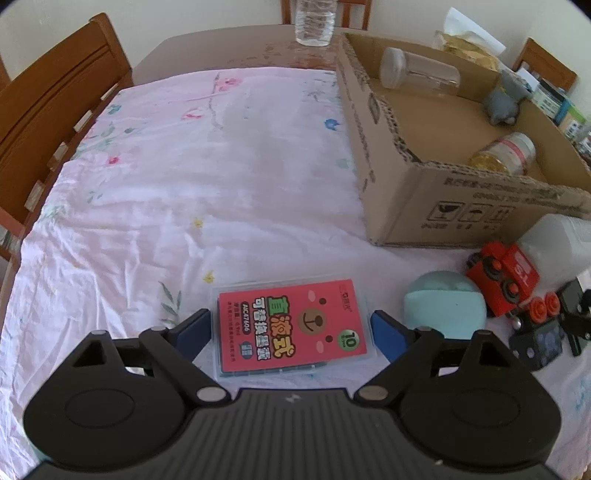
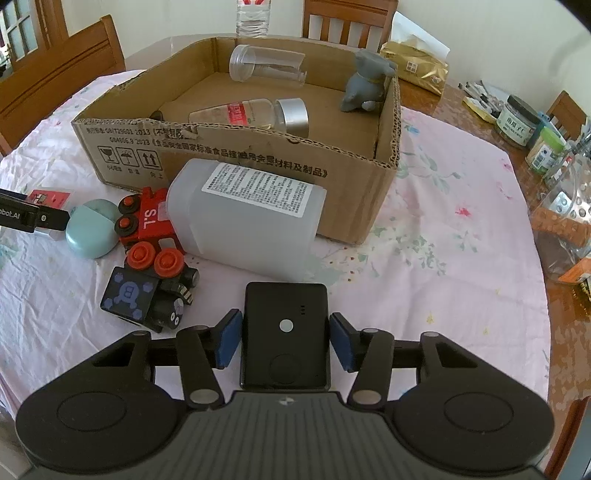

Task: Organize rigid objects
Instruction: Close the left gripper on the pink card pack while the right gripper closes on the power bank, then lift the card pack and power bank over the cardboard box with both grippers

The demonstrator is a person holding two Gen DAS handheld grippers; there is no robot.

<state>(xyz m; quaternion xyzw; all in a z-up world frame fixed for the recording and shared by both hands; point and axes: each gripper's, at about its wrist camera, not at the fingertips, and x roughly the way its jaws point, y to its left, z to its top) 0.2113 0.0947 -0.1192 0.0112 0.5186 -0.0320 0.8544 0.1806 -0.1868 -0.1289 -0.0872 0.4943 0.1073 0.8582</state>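
Observation:
My left gripper (image 1: 291,330) is open, its blue pads on either side of a flat clear case with a red bear label (image 1: 291,328) lying on the cloth. My right gripper (image 2: 286,341) is open around a black box-shaped device (image 2: 285,332), with a small gap showing on each side. A cardboard box (image 2: 258,155) holds a clear jar (image 2: 266,66), a silver-capped bottle (image 2: 255,112) and a grey animal figure (image 2: 365,83). In front of it lie a white plastic jug (image 2: 247,218), a red toy train (image 2: 147,221), a teal round case (image 2: 92,229) and a black toy car (image 2: 147,291).
The table carries a pink floral cloth (image 1: 184,184). Wooden chairs (image 1: 55,92) stand at its left and far side. A water bottle (image 1: 314,22) stands behind the box. Jars, packets and a gold bag (image 2: 417,70) crowd the bare right edge.

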